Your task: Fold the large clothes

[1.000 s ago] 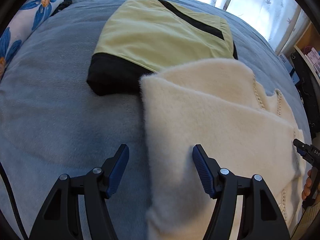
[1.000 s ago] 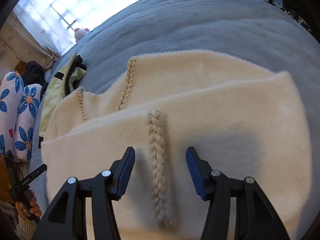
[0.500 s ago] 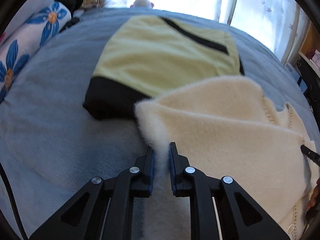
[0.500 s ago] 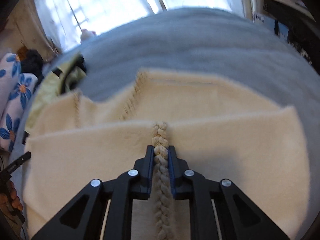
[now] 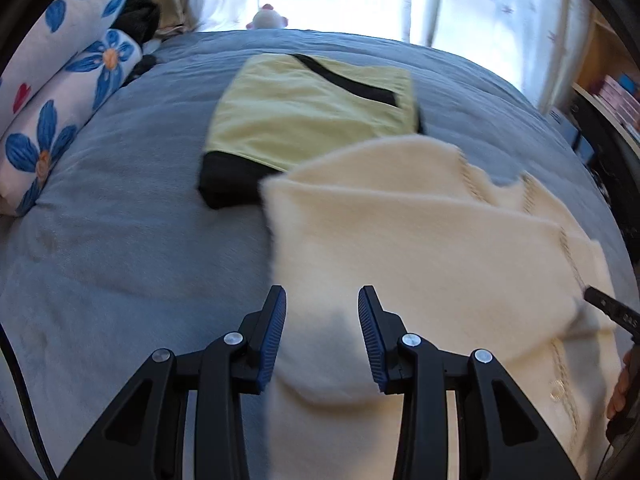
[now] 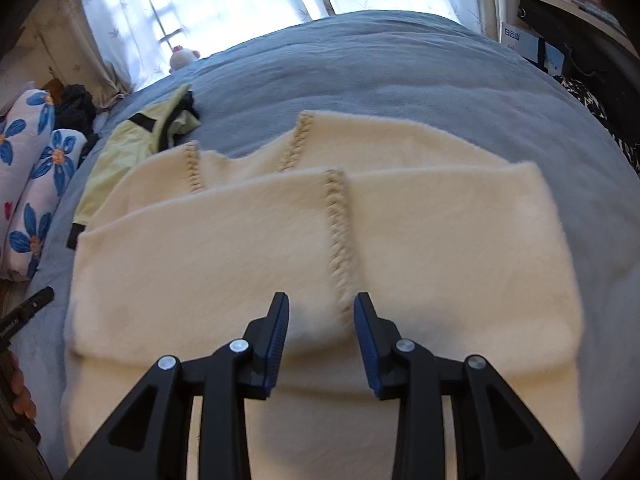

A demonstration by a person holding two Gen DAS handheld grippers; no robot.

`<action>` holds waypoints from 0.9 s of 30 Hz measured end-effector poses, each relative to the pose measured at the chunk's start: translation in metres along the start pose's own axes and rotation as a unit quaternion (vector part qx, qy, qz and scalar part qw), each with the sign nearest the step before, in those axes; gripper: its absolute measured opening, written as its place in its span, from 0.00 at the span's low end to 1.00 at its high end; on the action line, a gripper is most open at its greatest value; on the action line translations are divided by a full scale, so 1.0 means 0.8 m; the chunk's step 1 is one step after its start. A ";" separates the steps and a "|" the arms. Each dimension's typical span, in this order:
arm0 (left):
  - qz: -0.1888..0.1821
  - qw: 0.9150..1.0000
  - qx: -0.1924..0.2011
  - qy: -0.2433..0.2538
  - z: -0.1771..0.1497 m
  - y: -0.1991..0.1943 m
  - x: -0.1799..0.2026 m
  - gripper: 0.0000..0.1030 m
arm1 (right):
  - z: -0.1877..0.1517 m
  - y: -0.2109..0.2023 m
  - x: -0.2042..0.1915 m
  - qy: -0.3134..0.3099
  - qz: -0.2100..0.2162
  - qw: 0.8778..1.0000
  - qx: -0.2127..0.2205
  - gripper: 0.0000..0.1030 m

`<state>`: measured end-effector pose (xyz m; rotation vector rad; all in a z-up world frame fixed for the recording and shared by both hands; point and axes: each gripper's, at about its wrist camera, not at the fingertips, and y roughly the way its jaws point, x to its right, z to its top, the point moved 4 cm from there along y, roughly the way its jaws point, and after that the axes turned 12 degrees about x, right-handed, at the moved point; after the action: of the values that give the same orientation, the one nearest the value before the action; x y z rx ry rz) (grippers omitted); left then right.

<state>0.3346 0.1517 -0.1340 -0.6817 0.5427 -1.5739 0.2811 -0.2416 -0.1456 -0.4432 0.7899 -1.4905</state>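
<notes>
At the far left of the bed (image 5: 120, 240), two flower-print pillows (image 5: 60, 128) lie stacked against the edge, out of the working area, with one dark bundle (image 5: 138, 20) behind them. Next along, one yellow-green garment with black trim (image 5: 308, 116) lies flat and squared up, which I judge to be a piece already folded and set aside; its near corner is touched or just overlapped by the cream fleece garment (image 5: 420, 248), the item in hand. That garment lies spread on the grey-blue cover toward the right of the left-hand view, its near portion doubled over the layer beneath, so I judge one fold laid and further folds outstanding. My left tool (image 5: 322, 328) hovers over its left border, jaws opening, the pads clear of the cloth and nothing clamped. Through the right-hand camera, my right tool (image 6: 322, 330) hangs over the middle of the upper layer, jaws likewise opening, straddling the braided seam (image 6: 338, 236) without pressing it. I count three braided seams in that view: one on the upper layer and two on the layer behind. Both tools stand off the cloth, which I read as a release so the fold settles undisturbed. One small plush toy (image 6: 184, 56) sits at the far edge by the curtains.
</notes>
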 end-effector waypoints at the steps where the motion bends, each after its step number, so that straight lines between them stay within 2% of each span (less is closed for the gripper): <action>1: -0.010 1.000 -0.005 0.001 -0.008 -0.004 0.016 0.35 | -0.005 -0.002 -0.012 -0.003 0.004 1.000 -0.006 0.33; 5: -0.040 0.999 -0.021 -0.009 -0.036 -0.013 0.072 0.35 | -0.015 -0.003 -0.072 -0.010 0.048 0.998 -0.026 0.33; 8: -0.042 0.999 -0.023 -0.008 -0.051 -0.009 0.098 0.35 | -0.019 -0.004 -0.111 -0.010 0.090 0.995 -0.029 0.33; 10: -0.033 0.999 -0.032 -0.009 -0.061 0.001 0.106 0.35 | -0.022 0.001 -0.129 -0.011 0.102 0.994 -0.029 0.33; 13: -0.009 0.999 -0.043 -0.003 -0.073 0.016 0.101 0.35 | -0.031 0.019 -0.135 -0.011 0.096 0.994 -0.045 0.33; 16: 0.045 0.998 -0.029 0.021 -0.074 0.023 0.080 0.35 | -0.035 0.026 -0.121 -0.015 0.099 0.994 -0.044 0.30; 17: 0.061 0.998 -0.027 0.020 -0.073 0.025 0.068 0.35 | -0.032 0.022 -0.111 -0.030 0.085 0.995 -0.030 0.30; 18: 0.063 0.997 -0.028 0.015 -0.073 0.027 0.060 0.35 | -0.027 0.019 -0.100 -0.046 0.053 0.997 -0.013 0.31; 19: 0.059 0.998 -0.031 0.008 -0.073 0.028 0.053 0.35 | -0.022 0.015 -0.081 -0.069 -0.011 0.997 0.011 0.33; 21: 0.043 0.999 -0.032 0.000 -0.073 0.027 0.045 0.35 | -0.020 0.017 -0.044 -0.092 -0.103 0.990 0.024 0.33; 24: 0.047 0.998 -0.027 0.016 -0.076 0.026 0.049 0.35 | -0.023 0.013 -0.012 -0.024 -0.051 0.998 0.005 0.33; 27: 0.062 0.998 -0.019 0.026 -0.080 0.025 0.055 0.35 | -0.030 0.015 -0.011 -0.035 -0.081 0.996 -0.010 0.34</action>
<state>0.3017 0.1025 -0.1888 -0.6251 0.6425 -1.4720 0.2739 -0.2275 -0.1686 -0.5814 0.7278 -1.6090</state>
